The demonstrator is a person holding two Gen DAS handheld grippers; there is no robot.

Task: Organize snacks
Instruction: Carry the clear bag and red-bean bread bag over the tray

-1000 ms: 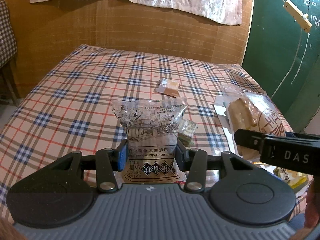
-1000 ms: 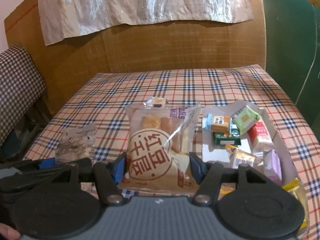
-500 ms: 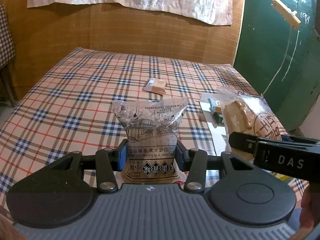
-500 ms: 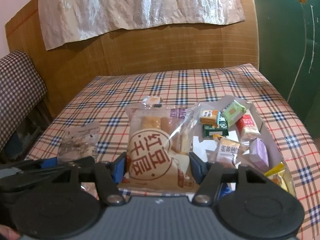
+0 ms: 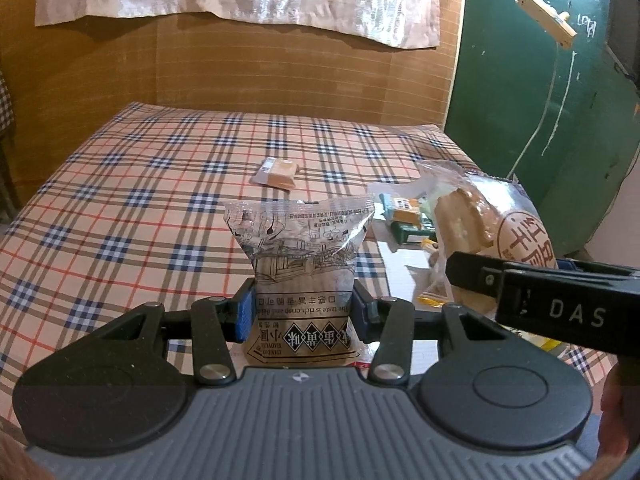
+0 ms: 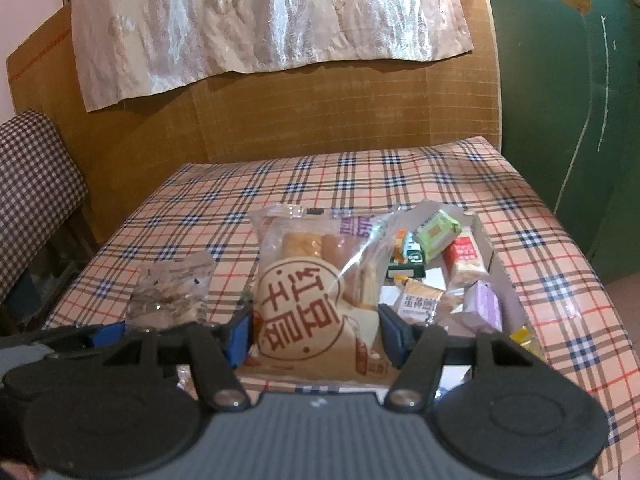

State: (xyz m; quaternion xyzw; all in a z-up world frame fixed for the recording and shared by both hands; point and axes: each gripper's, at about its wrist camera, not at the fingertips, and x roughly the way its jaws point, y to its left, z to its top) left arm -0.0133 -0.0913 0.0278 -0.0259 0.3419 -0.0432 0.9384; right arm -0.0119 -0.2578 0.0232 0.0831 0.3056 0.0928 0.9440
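Tan tablecloth checked navy and red, green wall, purple packet

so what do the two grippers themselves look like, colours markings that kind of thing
Both look alike: the left gripper and the right gripper each have a ribbed grey body with two round black discs, black linkage arms with silver pivot screws, and blue pads on black fingers. Seen from the side in the left wrist view, the right gripper carries white letters "DAS". No cables or sleeves show.
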